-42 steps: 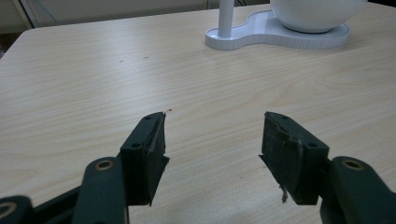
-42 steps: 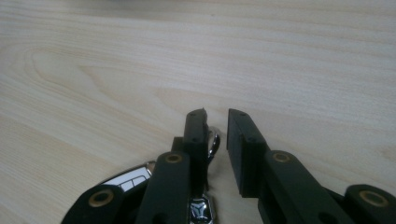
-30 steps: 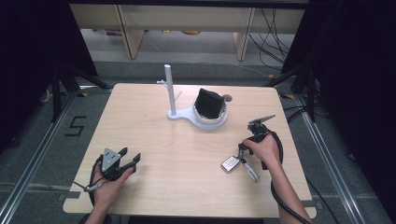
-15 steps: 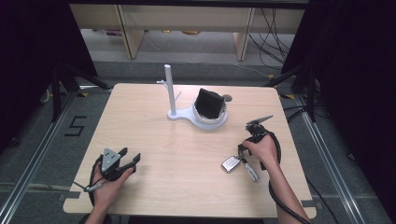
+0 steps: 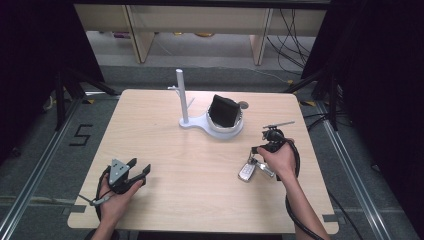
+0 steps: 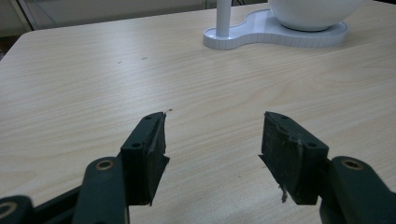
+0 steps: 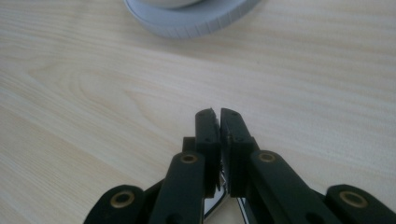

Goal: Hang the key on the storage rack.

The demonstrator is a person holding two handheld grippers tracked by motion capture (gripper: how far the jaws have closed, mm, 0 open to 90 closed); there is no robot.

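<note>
A: Entry, arm pose first. The left hand [image 5: 116, 192] rests low on the near left part of the table [image 5: 165, 150], forearm coming in from the near edge, holding the left gripper [image 5: 140, 169] with its tips aimed toward the far right.

B: Jaw state, left?

A: Spread wide. In the left gripper view the two black pads [image 6: 149, 140] stand well apart with bare wood between them; nothing held, nothing touched (the right pad's edge looks frayed).

B: And the right side?

A: The right hand [image 5: 280, 160] sits at the near right of the table, forearm angled in from the near edge, cable looping round the wrist. It holds the right gripper [image 7: 219, 114]. In the right gripper view the jaws are pressed together, only a hairline seam at the tips.

B: Holding anything?

A: A glint of something silvery sits low behind the pads, but I cannot tell whether it is pinched. From the high view a small silver object [image 5: 246, 172] lies on the wood just beside the hand, at its left; whether hand or gripper touches it, I cannot tell.

B: Other items?

A: A white stand [image 5: 200, 122], flat base with an upright post [image 5: 181, 95], sits ahead of both grippers, well apart from the left tips and nearer the right ones. Its round end carries a white bowl [image 6: 310, 11] with a black object [image 5: 223, 110] tilted in it. In the right gripper view the base's ribbed rim lies straight ahead of the closed tips.
</note>
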